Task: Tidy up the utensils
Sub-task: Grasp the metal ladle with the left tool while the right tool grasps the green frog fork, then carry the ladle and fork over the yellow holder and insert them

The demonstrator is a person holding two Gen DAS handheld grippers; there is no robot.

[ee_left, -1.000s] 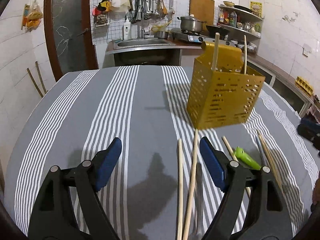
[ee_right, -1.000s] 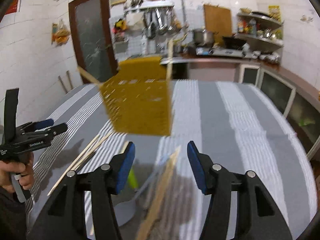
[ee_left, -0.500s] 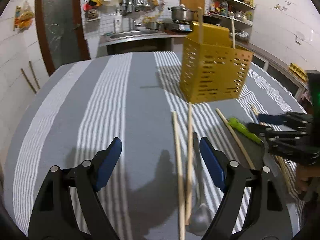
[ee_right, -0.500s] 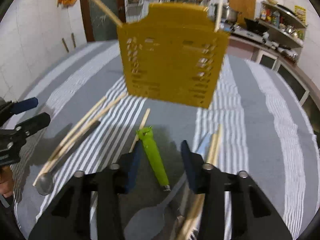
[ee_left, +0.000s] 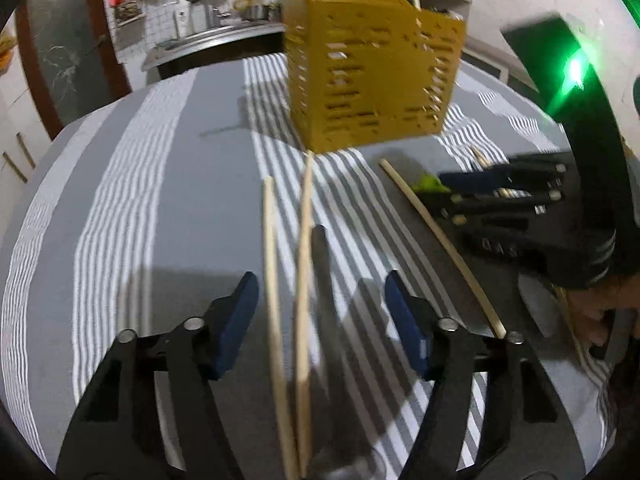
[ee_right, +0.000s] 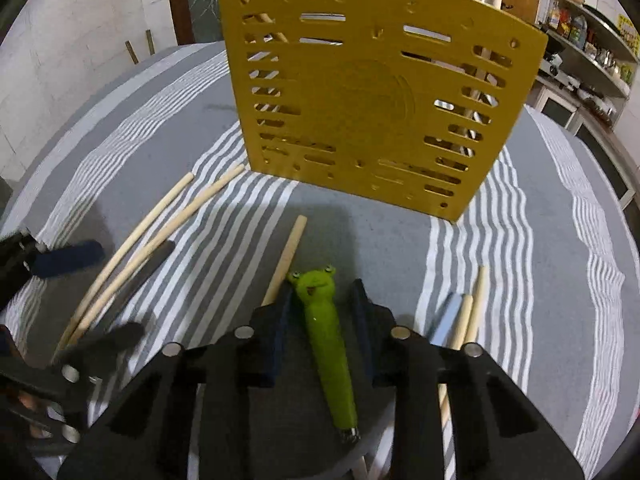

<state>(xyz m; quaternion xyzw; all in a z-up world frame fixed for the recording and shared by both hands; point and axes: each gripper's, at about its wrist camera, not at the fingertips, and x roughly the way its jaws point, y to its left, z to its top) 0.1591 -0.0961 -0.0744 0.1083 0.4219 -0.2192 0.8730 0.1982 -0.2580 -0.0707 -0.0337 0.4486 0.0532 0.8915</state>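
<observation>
Both grippers are coming down on loose utensils that lie on the striped tablecloth (ee_left: 168, 184) in front of the yellow utensil holder (ee_right: 372, 96), which stands upright and already has a few wooden sticks poking out of its top. This looks like the picking-up step, not yet the dropping-in.

The right gripper (ee_right: 320, 300) straddles the green frog-handled utensil (ee_right: 326, 332), frog face pointing toward the holder. Its jaws have just been closing and now stand narrow on either side of the handle, but a sliver of gap shows on each side, so the pads do not seem to press yet (the grip is about to land, not landed). A single wooden stick (ee_right: 286, 258) lies just beside the left pad, and two more chopsticks with a blue-grey handle (ee_right: 446, 316) lie to the right.

The left gripper (ee_left: 320, 312) hangs over a pair of chopsticks (ee_left: 288, 280) and a dark-handled spoon (ee_left: 324, 280) lying side by side; its jaws have also been closing, yet remain well apart, holding nothing.

The next move probably calls for the right jaws to finish closing on the green handle alone, without catching the neighbouring stick, then lifting it upright into the holder. The left must choose between gathering the chopsticks or the spoon.
</observation>
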